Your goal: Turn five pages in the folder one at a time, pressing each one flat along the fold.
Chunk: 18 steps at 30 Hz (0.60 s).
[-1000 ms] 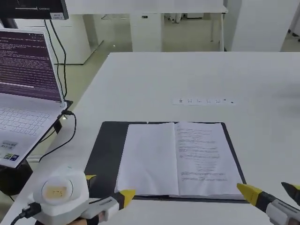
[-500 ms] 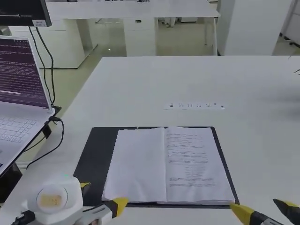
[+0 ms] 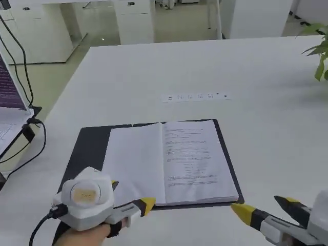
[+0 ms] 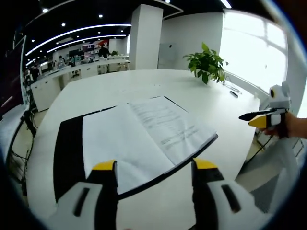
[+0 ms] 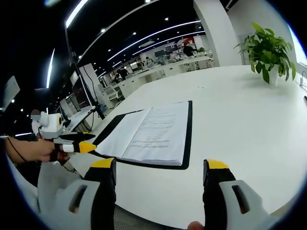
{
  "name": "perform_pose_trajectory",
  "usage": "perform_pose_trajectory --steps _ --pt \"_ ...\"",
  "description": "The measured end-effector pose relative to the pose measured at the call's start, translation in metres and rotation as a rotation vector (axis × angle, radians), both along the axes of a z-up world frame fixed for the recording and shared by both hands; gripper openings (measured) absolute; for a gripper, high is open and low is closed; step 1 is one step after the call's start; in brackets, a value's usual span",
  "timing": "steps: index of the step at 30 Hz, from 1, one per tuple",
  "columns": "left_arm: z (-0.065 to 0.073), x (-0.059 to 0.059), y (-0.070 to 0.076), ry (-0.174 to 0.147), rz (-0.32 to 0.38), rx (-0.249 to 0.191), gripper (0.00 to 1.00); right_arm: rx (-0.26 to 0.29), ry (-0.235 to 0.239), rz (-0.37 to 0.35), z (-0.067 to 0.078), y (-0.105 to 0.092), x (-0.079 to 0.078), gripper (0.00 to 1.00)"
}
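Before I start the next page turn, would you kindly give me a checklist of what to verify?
1. The folder lies open on the table: ok.
2. The left tongs are open and empty: ok.
3. The right tongs are open and empty: ok.
4. The printed right page has nothing lying on it: ok.
5. The right tongs are at that page's edge: not ok; they are apart from the folder, off its near right corner.
6. Count of pages already turned: cannot tell.
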<state>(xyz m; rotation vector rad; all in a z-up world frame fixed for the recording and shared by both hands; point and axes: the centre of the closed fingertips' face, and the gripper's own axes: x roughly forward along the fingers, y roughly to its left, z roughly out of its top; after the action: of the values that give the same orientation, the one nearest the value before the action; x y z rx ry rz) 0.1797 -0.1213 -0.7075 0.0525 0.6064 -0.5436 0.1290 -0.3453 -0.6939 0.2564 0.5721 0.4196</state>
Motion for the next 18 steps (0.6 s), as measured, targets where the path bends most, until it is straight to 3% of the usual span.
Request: perform_pose_trajectory --steps 7,11,18 --pt "-0.011 0.023 -0.046 -0.018 -0.095 0.017 0.6 0.015 -0.007 -0.001 0.002 0.007 -0.002 0.72" --pt "-0.019 0.033 -0.065 -0.021 -0.107 0.011 0.59 0.02 -0.009 0.002 0.002 0.011 -0.004 0.72" --pt "-0.035 0.046 -0.102 -0.064 -0.172 0.039 0.56 0.041 -0.012 -0.028 0.005 0.006 -0.002 0.72"
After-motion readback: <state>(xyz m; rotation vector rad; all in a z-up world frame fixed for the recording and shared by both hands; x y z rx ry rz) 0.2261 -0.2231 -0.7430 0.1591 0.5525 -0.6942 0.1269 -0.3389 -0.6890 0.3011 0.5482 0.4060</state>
